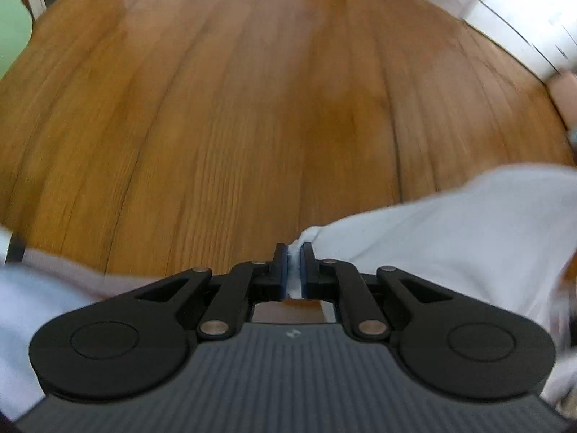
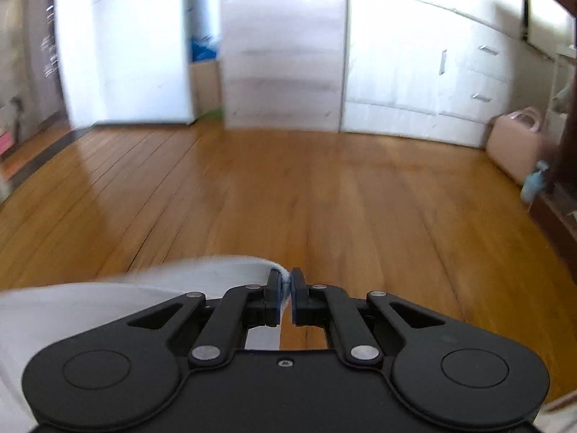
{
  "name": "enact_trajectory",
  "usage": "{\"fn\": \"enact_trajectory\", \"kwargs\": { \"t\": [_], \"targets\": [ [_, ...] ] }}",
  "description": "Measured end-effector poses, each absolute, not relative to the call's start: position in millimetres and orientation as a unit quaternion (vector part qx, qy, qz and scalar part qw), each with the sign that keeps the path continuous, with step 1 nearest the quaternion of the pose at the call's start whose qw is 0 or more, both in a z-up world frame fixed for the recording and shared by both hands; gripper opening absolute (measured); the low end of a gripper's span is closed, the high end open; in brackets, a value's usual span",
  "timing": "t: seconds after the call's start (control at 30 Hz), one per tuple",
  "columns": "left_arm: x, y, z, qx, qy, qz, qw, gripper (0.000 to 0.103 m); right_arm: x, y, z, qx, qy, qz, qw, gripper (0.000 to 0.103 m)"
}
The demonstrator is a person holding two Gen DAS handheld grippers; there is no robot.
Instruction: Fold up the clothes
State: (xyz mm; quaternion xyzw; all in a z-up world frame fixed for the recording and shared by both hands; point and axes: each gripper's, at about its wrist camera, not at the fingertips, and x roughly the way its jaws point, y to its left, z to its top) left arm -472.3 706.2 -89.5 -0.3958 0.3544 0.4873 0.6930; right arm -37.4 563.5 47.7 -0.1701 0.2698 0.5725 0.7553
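Observation:
A white garment hangs above the wooden floor, stretched off to the right in the left wrist view. My left gripper is shut on a pinch of its edge, the cloth showing between the blue pads. More white cloth lies at the lower left of that view. In the right wrist view the same white garment trails off to the left. My right gripper is shut on its folded edge, with a thin strip of fabric squeezed between the pads. Both views are blurred by motion.
White cabinets with drawers and a white door line the far wall, with an open doorway between them. A pink case stands at the right by dark wooden furniture. A green surface edges the left.

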Motion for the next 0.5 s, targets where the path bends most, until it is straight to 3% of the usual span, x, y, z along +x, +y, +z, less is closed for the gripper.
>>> {"fn": "enact_trajectory", "kwargs": {
  "t": [0.2,0.5],
  "targets": [
    [-447,777,-117,-0.405,0.311,0.52,0.684,0.006,-32,610,15,-0.184,0.286,0.547,0.765,0.006],
    [-478,820,-159,-0.464,0.246,0.537,0.661,0.005,-7,642,-17,-0.198,0.312,0.528,0.764,0.006]
  ]
}}
